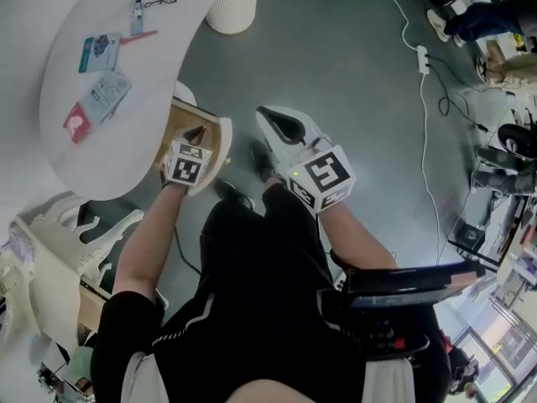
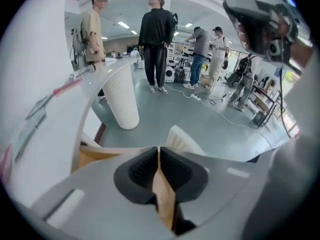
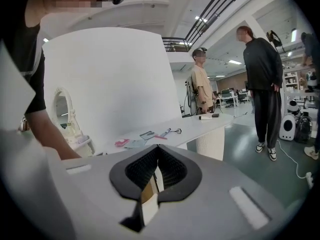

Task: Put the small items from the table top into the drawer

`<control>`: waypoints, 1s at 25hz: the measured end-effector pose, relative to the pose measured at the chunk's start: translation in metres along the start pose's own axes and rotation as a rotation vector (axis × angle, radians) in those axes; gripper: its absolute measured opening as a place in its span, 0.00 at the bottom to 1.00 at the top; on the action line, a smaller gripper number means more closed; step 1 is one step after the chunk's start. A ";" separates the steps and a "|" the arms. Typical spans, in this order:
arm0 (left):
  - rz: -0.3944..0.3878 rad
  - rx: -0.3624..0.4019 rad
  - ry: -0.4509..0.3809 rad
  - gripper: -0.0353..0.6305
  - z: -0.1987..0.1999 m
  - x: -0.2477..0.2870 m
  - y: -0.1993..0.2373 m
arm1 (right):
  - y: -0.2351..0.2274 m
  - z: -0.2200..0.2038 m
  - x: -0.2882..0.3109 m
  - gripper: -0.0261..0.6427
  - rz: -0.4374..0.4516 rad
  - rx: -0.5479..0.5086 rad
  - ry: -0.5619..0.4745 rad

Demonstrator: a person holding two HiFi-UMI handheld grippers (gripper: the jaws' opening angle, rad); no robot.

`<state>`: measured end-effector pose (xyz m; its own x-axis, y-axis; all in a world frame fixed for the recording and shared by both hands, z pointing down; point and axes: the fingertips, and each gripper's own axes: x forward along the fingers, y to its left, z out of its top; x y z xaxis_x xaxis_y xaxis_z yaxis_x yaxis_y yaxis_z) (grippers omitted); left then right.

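Note:
Several small items lie on the white table: a teal card, a pale packet, a red packet, a pink pen and a small bottle. The wooden drawer stands pulled out under the table's near edge. My left gripper hangs over the drawer, shut and empty; in its own view the gripper has the drawer's wood below. My right gripper is off to the right above the floor, shut and empty. Its view, taken from that gripper, looks across at the card and pen.
A ribbed white pedestal carries the table's far end. An ornate white frame stands at the left. Cables and a power strip run over the grey floor. Two people stand beyond the pedestal. My legs fill the lower middle.

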<state>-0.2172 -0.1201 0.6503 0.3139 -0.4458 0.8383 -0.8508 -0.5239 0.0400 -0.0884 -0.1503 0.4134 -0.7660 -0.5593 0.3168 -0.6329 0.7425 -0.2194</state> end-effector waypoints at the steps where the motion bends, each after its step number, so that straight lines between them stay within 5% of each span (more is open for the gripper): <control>1: 0.016 0.001 -0.033 0.05 0.013 -0.011 0.000 | 0.001 0.005 -0.001 0.04 0.007 -0.003 -0.007; 11: 0.097 -0.111 -0.233 0.05 0.072 -0.110 0.009 | 0.014 0.061 0.003 0.04 0.062 -0.044 -0.078; 17: 0.045 -0.203 -0.432 0.05 0.107 -0.165 -0.008 | 0.026 0.080 0.006 0.04 0.076 -0.066 -0.093; 25: 0.067 -0.200 -0.661 0.05 0.142 -0.237 -0.006 | 0.050 0.121 0.000 0.04 0.107 -0.109 -0.173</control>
<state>-0.2266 -0.1149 0.3745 0.3951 -0.8545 0.3373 -0.9186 -0.3645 0.1527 -0.1334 -0.1577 0.2908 -0.8420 -0.5231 0.1316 -0.5382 0.8312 -0.1396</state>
